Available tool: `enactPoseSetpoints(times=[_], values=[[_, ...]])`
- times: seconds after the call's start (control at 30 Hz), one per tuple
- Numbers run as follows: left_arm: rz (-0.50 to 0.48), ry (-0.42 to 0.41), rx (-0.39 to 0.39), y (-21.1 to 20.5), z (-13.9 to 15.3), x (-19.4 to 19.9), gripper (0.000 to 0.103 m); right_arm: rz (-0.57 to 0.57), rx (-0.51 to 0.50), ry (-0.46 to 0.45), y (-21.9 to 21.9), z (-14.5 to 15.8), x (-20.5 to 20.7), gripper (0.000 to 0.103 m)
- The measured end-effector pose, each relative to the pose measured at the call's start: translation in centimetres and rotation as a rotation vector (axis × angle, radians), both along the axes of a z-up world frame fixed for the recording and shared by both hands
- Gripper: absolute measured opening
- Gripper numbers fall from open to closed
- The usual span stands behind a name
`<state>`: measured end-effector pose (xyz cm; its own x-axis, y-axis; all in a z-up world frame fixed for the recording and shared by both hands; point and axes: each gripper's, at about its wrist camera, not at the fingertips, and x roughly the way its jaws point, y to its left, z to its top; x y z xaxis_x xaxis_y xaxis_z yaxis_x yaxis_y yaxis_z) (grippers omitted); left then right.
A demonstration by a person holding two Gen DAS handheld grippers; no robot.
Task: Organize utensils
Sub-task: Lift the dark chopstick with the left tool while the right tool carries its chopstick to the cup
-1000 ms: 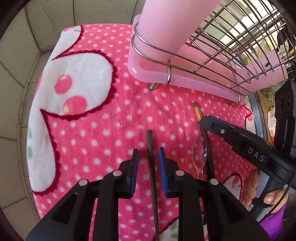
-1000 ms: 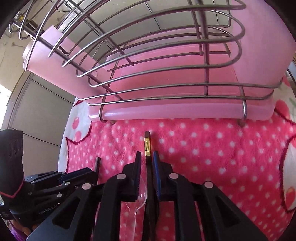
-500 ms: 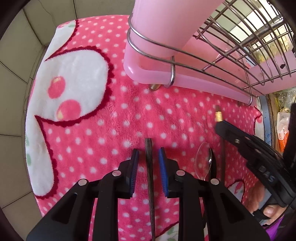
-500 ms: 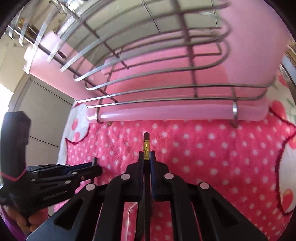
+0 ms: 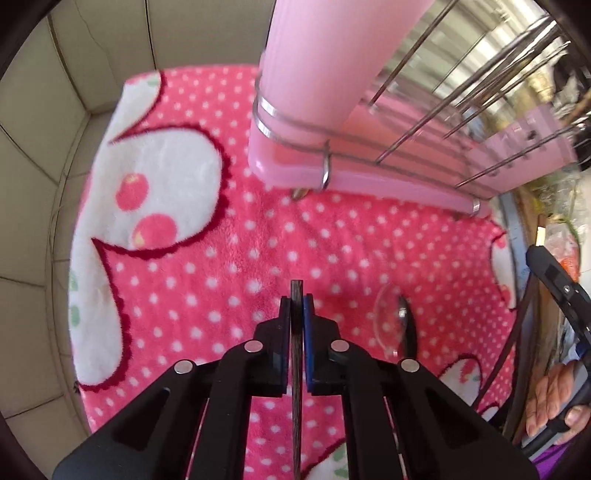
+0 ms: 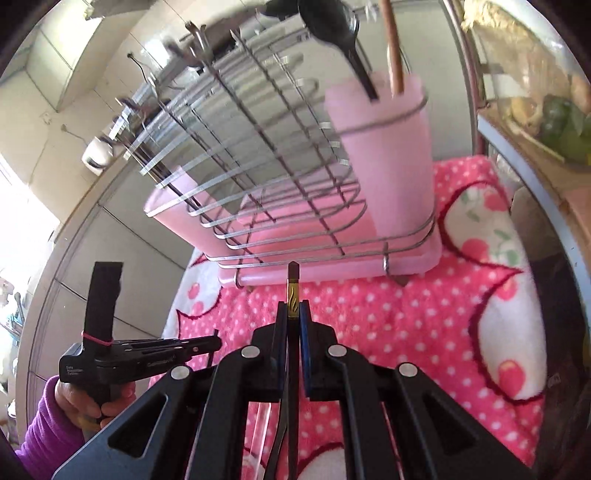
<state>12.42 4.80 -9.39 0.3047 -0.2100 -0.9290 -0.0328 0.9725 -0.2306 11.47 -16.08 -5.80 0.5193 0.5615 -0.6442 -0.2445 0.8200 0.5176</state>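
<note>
Jaws first: my left gripper (image 5: pixel 296 301) is closing, and its blue pads already press on a dark chopstick (image 5: pixel 296 369), whose tip pokes out just past the fingertips. My right gripper (image 6: pixel 293 308) sits clamped narrow on a second dark chopstick with a gold band (image 6: pixel 293 295) near its tip, raised clear of the cloth and pointing at the foot of the rack.

From the left wrist view, a clear plastic spoon (image 5: pixel 388 317) and a dark spoon (image 5: pixel 404 321) lie side by side on the pink polka-dot blanket (image 5: pixel 207 295), just right of the left gripper. From the right wrist view I see the other gripper at the lower left, held by a hand (image 6: pixel 92 398) in a purple sleeve.

Farther out, the wire dish rack (image 6: pixel 258 166) on its pink tray (image 5: pixel 369 181) stands at the blanket's far edge. At the rack's right corner in the right wrist view, the pink utensil holder (image 6: pixel 391 158) already carries a black spoon (image 6: pixel 332 22) and a brown stick-like utensil (image 6: pixel 393 48), both upright. Tiled wall borders the blanket on the far side.
</note>
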Motion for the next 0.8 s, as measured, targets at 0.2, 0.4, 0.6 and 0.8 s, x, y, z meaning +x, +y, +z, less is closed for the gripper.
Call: enactPoseSetpoints(times=[0.2,0.4,0.6,0.8], values=[[0.028,-0.282,-0.076,1.3,7.2,-3.6,0.006,-0.06,0.057,-0.119,-2.9,4.4,-1.5,0.006],[0.079,-0.577,-0.104,2.6,15.2,-5.7,0.006,-0.111,0.104,-0.28,-6.1,11.0,-2.5,0.006],[0.103,-0.748,-0.136,3.1,20.9,-5.6,0.005,-0.188,0.097,-0.49,-7.6,17.9,-2.6,0.006],[0.143,-0.835,-0.14,3.5,24.2,-4.3,0.005,-0.28,0.065,-0.657,-8.5,21.6,-1.3,0.006]])
